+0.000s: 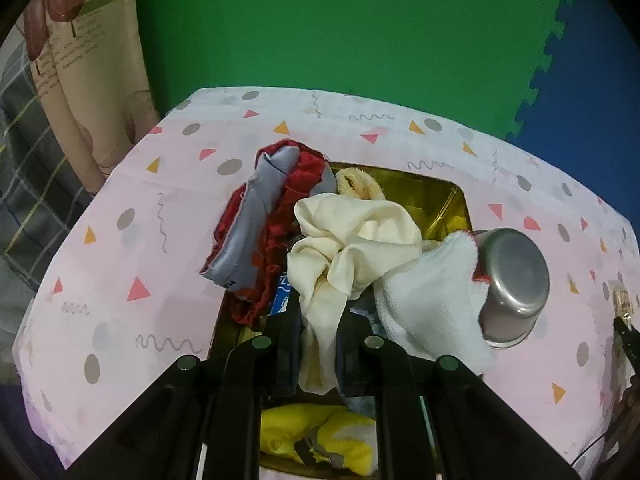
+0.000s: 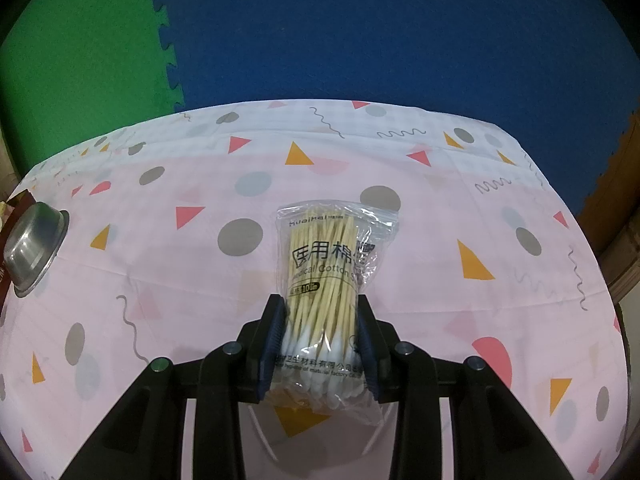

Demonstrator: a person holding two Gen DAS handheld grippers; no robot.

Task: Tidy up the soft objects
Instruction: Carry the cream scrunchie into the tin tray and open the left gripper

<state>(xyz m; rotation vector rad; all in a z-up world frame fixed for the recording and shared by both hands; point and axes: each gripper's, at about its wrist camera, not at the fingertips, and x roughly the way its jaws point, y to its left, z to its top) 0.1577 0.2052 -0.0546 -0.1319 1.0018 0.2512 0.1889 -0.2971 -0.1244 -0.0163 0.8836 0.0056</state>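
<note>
The counter (image 2: 168, 280) wears a pink cloth printed with triangles, dots and squiggles. On it sit a gold box (image 1: 448, 208) heaped with cloths and, just beside it, an upturned steel bowl (image 1: 512, 280).

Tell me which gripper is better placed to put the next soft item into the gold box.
Left. The left gripper is already shut on the cream cloth directly over the gold box. The right gripper holds a bag of cotton swabs over bare tablecloth.

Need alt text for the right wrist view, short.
The right gripper is shut on a clear bag of cotton swabs, held over a pink patterned tablecloth. A steel bowl lies tilted at the left edge, with blue and green foam mats behind the table.
</note>
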